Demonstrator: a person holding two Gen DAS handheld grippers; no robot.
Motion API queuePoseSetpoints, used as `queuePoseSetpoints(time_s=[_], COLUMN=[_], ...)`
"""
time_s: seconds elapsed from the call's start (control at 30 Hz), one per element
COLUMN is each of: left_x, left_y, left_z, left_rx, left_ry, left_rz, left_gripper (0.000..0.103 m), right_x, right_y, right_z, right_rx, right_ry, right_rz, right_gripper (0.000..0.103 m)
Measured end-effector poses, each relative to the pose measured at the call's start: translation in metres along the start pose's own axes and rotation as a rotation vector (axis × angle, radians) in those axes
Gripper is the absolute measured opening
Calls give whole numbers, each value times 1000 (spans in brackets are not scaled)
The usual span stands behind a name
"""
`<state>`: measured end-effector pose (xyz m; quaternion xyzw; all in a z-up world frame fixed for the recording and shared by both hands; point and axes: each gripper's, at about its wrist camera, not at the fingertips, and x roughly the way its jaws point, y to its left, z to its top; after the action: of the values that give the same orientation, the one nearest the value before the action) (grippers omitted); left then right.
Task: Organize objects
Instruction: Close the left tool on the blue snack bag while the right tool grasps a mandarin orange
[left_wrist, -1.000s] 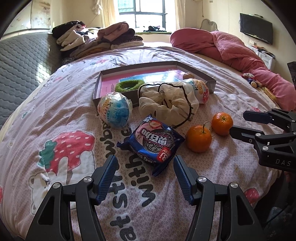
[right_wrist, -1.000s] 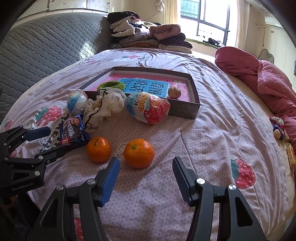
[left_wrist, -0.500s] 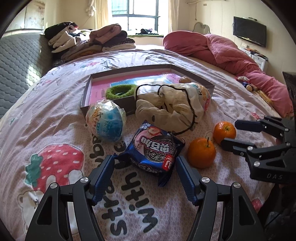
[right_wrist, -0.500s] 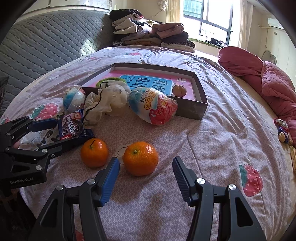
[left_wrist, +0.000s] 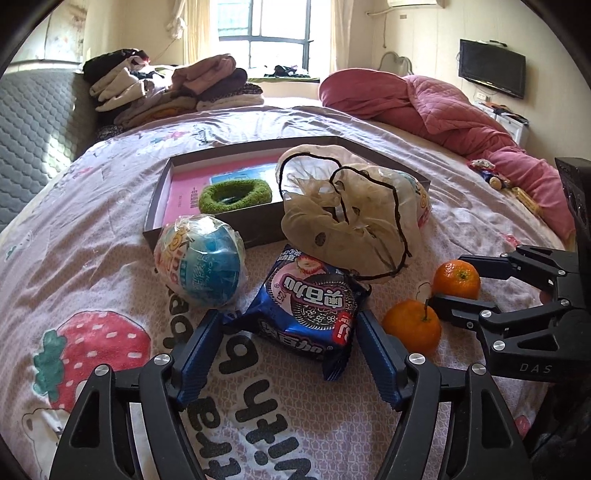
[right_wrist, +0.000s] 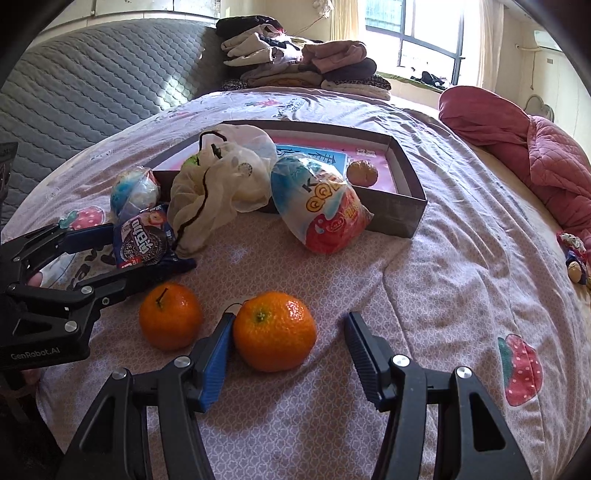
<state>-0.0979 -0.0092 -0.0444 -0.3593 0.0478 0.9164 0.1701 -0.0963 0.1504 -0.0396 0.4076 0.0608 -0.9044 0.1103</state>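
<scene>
A blue cookie packet lies on the bedsheet between the fingers of my left gripper. Its jaws are opening and flank the packet without pressing it. My right gripper is open around an orange; the left pad is at its skin, the right pad stands apart. A second orange sits just left of it. Behind are a blue egg toy, a red-and-blue egg toy and a cream drawstring bag. The grey box holds a green ring and a small brown fruit.
Folded clothes are piled at the far end of the bed. A red quilt lies along the right side, with a small toy near the edge. A grey padded headboard runs along the left.
Both grippers have come forward and lower. The left jaws have widened and now straddle the cookie packet. The right fingers now reach around the nearer orange.
</scene>
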Motion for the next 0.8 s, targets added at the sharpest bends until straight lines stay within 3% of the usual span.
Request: queuePoseSetpoints(time_s=[0.13, 0.3, 0.37, 0.47, 0.8], left_x=[9, 12, 11, 8, -7], left_y=[-4, -5, -6, -11, -11], left_z=[3, 7, 7, 7, 4], left_rx=[13, 7, 13, 40, 25], left_ry=[13, 3, 1, -9, -18], left_rz=[6, -9, -14, -12, -30], left_gripper=[76, 72, 61, 58, 57], right_x=[1, 1, 0, -1, -7], right_y=[0, -1, 0, 0, -2], right_z=[2, 3, 3, 3, 3], right_rx=[-4, 5, -2, -5, 2], right_ry=[-6, -16, -18, -20, -32], right_rz=[4, 44, 45, 47, 59], right_gripper=[58, 41, 41, 41, 41])
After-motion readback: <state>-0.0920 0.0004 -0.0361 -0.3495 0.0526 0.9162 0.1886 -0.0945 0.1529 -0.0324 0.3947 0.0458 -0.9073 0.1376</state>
